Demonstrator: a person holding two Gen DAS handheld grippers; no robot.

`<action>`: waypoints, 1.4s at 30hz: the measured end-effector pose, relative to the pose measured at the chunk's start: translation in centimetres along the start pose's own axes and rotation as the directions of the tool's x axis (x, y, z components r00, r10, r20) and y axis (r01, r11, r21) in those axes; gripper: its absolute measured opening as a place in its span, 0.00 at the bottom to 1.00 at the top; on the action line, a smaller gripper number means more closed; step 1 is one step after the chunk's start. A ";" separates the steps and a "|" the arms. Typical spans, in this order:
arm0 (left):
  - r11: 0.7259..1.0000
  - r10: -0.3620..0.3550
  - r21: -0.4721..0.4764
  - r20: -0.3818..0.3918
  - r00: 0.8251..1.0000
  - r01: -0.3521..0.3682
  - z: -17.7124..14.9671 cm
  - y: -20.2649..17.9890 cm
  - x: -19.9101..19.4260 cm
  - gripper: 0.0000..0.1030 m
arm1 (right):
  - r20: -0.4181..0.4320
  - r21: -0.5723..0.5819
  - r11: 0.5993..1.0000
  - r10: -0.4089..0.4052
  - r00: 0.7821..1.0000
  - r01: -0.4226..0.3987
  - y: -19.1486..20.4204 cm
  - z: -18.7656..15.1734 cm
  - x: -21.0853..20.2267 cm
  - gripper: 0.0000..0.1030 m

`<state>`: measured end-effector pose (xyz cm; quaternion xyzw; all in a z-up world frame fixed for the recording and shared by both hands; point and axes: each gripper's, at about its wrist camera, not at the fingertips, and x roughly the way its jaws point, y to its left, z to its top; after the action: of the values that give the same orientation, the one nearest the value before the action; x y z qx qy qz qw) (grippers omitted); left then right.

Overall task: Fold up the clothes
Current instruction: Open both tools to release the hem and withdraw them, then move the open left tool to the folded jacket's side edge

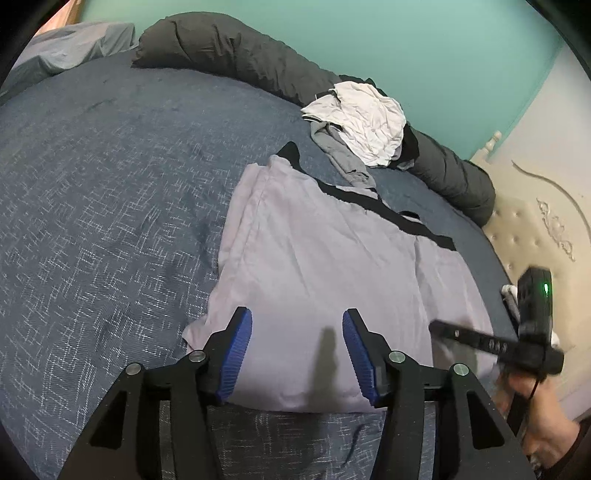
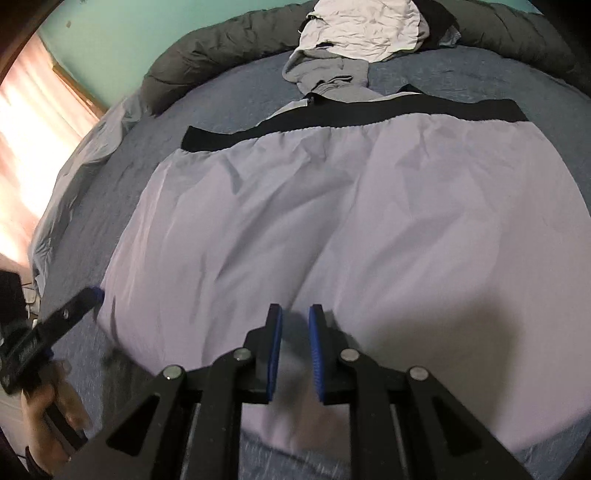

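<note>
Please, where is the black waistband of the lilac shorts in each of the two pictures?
Left wrist view: the black waistband runs diagonally right of centre, at the far edge of the lilac shorts.
Right wrist view: the waistband crosses the upper middle.
Shared landmark: the crumpled white garment beyond it.

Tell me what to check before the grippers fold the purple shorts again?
1. Shorts lie flat on the bed: ok, only small wrinkles.
2. Left gripper open over the near hem: ok.
3. Right gripper pinching cloth: cannot tell, jaws nearly shut.
4. Waistband straight: not ok, its left end sits lower.
5. Clothes pile clear of the shorts: not ok, a grey piece touches the waistband.
</note>
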<state>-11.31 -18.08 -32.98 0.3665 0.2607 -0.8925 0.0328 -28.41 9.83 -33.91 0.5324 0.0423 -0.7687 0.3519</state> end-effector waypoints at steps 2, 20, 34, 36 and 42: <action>1.000 0.000 0.003 -0.001 1.000 0.000 0.0 -0.1 0.1 0.54 | -0.030 -0.013 1.000 -0.023 0.999 0.023 0.3 0.3 1.1 0.14; 0.999 -0.032 -0.001 -0.008 0.999 0.032 -0.2 0.0 0.6 0.56 | -0.094 0.008 0.994 -0.112 0.989 0.113 -0.6 6.1 4.5 0.14; 0.999 -0.037 -0.016 -0.010 0.999 0.036 -0.1 0.6 0.6 0.58 | -0.089 0.026 0.984 -0.174 0.981 0.176 -1.9 11.3 5.9 0.14; 0.999 -0.037 -0.012 -0.010 0.999 0.036 0.0 0.6 0.6 0.58 | -0.104 0.028 0.983 -0.176 0.979 0.180 -2.1 11.1 6.7 0.14; 0.999 -0.044 -0.012 -0.013 0.999 0.043 -0.1 0.4 0.6 0.59 | 0.034 0.056 0.985 -0.163 0.986 0.161 -1.7 13.1 4.9 0.14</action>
<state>-11.53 -18.30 -33.60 0.3667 0.2741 -0.8890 0.0137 -40.63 2.92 -32.92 0.5214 0.0581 -0.8057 0.2749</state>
